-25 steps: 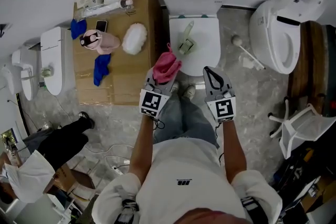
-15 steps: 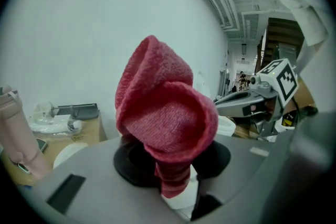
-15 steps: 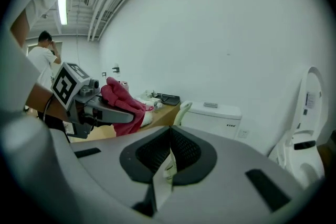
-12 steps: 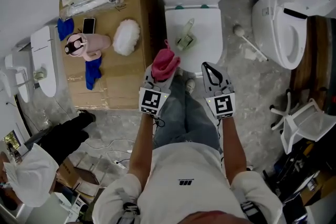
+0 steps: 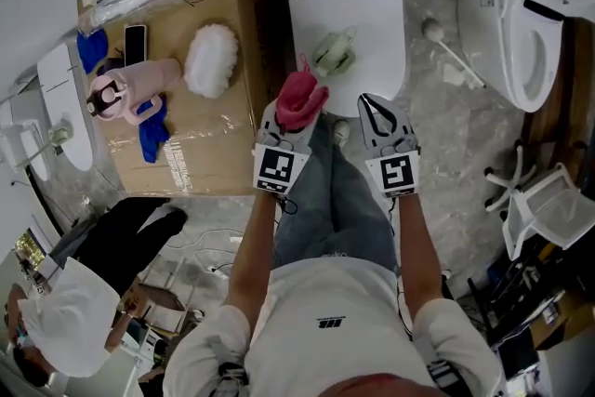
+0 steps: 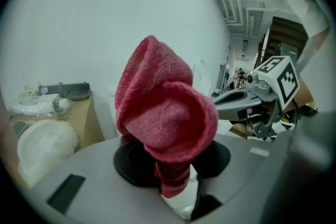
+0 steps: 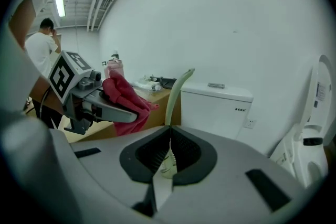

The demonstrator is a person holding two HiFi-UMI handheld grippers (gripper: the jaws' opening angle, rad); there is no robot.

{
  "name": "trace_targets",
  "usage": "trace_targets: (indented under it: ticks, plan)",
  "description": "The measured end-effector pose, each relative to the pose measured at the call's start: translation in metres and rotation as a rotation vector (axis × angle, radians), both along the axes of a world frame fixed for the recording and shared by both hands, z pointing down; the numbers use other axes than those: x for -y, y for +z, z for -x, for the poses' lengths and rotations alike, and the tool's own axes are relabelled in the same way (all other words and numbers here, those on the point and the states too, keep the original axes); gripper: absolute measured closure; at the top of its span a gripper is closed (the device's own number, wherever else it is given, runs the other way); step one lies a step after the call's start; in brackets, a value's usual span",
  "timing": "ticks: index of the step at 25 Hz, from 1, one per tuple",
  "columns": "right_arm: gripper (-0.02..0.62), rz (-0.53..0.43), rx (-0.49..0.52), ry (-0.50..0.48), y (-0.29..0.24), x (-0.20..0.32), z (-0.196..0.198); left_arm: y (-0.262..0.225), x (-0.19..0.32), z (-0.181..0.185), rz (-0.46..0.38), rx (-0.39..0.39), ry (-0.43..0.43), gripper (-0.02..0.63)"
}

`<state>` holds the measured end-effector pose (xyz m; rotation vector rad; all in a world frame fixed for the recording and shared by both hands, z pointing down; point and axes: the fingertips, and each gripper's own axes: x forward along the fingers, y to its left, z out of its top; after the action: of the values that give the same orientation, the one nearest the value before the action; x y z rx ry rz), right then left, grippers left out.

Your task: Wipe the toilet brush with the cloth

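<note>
Left claw [image 5: 296,113] is clenched on the red cloth [image 5: 301,96]; the right claw [image 5: 374,107] is pressed together, empty. Just beyond, the pale green toilet brush [image 5: 335,54] lies on the closed toilet lid [image 5: 376,28]. Its handle should be pinned first, so the cloth can be drawn along it.

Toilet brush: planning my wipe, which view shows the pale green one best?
The head view: the pale green toilet brush sits unblocked on the closed toilet lid. The right gripper view shows only its curved handle rising behind the shut jaws. The left gripper view shows none of it; the red cloth fills that view.
</note>
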<state>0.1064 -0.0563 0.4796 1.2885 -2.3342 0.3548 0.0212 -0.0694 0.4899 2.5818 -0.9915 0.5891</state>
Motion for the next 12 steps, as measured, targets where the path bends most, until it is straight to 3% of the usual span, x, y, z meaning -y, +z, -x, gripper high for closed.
trace_targets:
  ticks: [12]
  plan:
    - [0.577,0.04,-0.055,-0.08,0.079,0.022,0.015,0.069,0.019,-0.009,0.042,0.034,0.017,0.463]
